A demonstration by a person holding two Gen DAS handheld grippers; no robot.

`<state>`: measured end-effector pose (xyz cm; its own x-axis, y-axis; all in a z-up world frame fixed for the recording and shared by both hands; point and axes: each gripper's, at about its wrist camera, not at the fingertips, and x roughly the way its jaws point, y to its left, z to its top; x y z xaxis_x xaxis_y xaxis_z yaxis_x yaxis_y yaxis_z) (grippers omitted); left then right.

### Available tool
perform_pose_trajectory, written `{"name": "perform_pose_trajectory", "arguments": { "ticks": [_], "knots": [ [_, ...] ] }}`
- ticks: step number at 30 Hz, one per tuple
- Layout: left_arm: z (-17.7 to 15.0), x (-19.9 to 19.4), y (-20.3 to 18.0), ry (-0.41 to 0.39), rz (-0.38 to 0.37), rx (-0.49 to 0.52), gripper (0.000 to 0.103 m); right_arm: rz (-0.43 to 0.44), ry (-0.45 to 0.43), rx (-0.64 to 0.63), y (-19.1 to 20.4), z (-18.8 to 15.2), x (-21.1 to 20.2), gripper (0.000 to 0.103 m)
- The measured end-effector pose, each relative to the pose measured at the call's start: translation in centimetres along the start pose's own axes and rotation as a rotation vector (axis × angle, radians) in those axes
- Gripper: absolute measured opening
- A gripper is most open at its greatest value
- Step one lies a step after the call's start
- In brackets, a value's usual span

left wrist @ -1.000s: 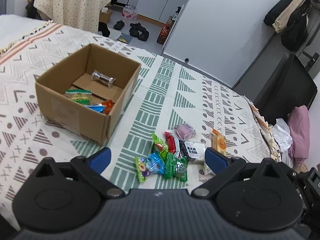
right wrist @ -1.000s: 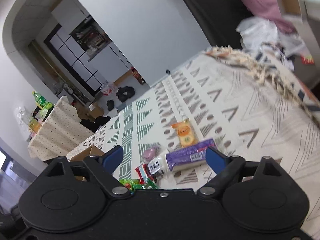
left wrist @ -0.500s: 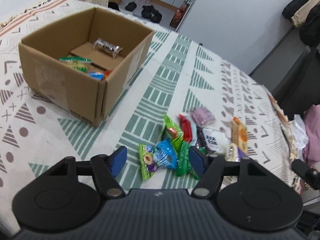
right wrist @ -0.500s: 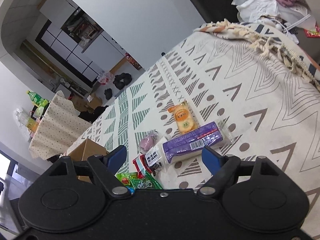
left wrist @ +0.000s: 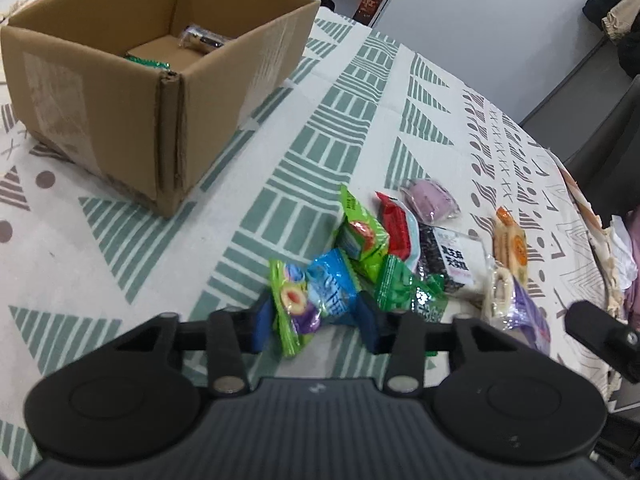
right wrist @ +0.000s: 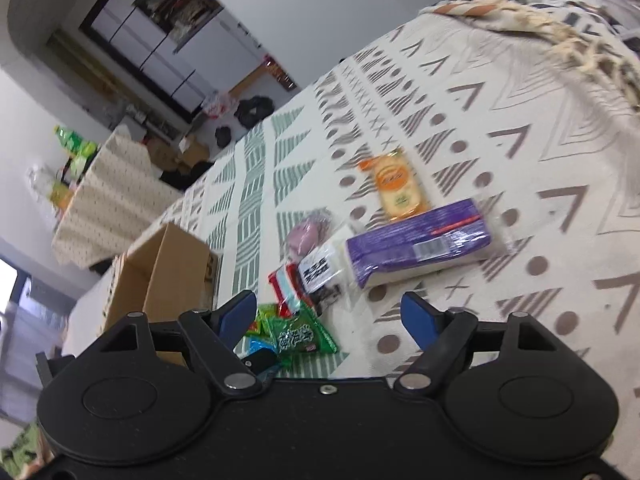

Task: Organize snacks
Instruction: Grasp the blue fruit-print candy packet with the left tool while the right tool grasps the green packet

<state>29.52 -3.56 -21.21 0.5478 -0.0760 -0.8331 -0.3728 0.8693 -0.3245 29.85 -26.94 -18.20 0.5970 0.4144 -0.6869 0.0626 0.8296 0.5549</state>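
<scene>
A pile of snack packets lies on the patterned cloth. My left gripper has its blue pads on both sides of the nearest two, a green fruit candy packet and a blue packet, closing around them. Beyond lie a green packet, a red one, a purple bun, a black-and-white packet and an orange cracker pack. The cardboard box stands at the left with a few snacks inside. My right gripper is open and empty, just short of a purple-wrapped pack.
The cloth's fringed edge runs at the right, with clothes and a dark chair beyond. A doorway with shoes on the floor lies past the far side. A second cloth-covered table stands behind the box.
My left gripper dropped down to the pile and narrowed around the two nearest packets. My right gripper moved closer to the purple pack and stayed open.
</scene>
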Motion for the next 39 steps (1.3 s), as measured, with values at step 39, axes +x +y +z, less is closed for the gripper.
{"name": "perform_pose_trajectory", "arguments": {
  "ticks": [39],
  "knots": [
    [2.8, -5.3, 7.7, -0.054, 0.02, -0.071, 0.031, -0.042, 0.032, -0.434, 9.2, -4.3, 6.8, 0.042]
  ]
}}
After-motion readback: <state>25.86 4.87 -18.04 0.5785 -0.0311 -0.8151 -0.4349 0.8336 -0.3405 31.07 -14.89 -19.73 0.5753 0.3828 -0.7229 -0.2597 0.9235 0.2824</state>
